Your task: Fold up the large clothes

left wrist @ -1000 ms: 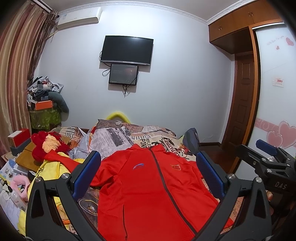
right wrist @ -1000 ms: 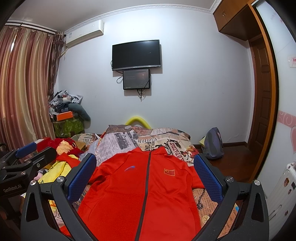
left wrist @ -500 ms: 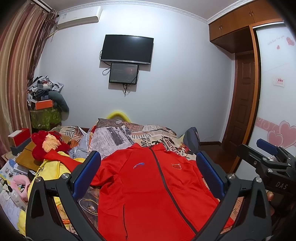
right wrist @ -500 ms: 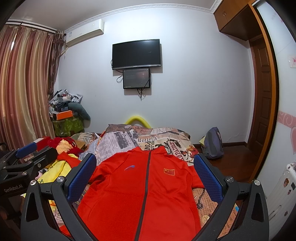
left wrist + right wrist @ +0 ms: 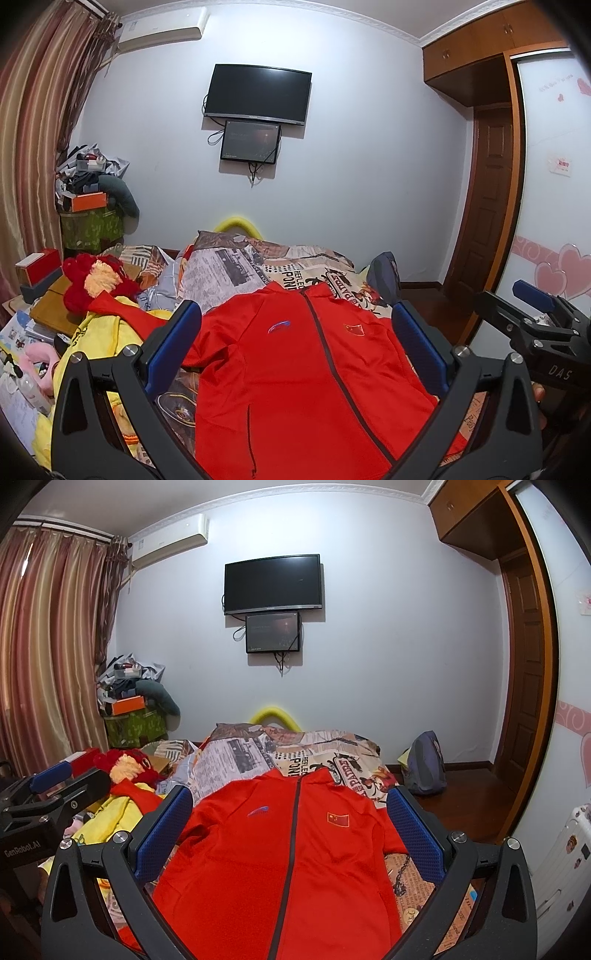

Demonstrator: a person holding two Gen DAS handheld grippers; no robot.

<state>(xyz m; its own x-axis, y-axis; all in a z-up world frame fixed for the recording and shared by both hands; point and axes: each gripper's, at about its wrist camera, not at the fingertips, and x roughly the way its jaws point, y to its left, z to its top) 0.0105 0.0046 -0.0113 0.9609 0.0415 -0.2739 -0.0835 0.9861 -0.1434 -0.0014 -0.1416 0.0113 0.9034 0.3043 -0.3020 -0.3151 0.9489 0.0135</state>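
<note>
Overhead, both tongs, left (image 5: pixel 295 350) and right (image 5: pixel 290 827), spread wide and empty above red jacket (image 5: pixel 280 867) flat on bed (image 5: pixel 332 753).

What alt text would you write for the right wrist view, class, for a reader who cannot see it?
A red zip-up jacket lies flat, front up and zipped, on a bed with newspaper-print bedding, framed by the open blue-padded right gripper. The left gripper shows at the left edge, over yellow clothing; a dark television hangs on the far wall.
</note>
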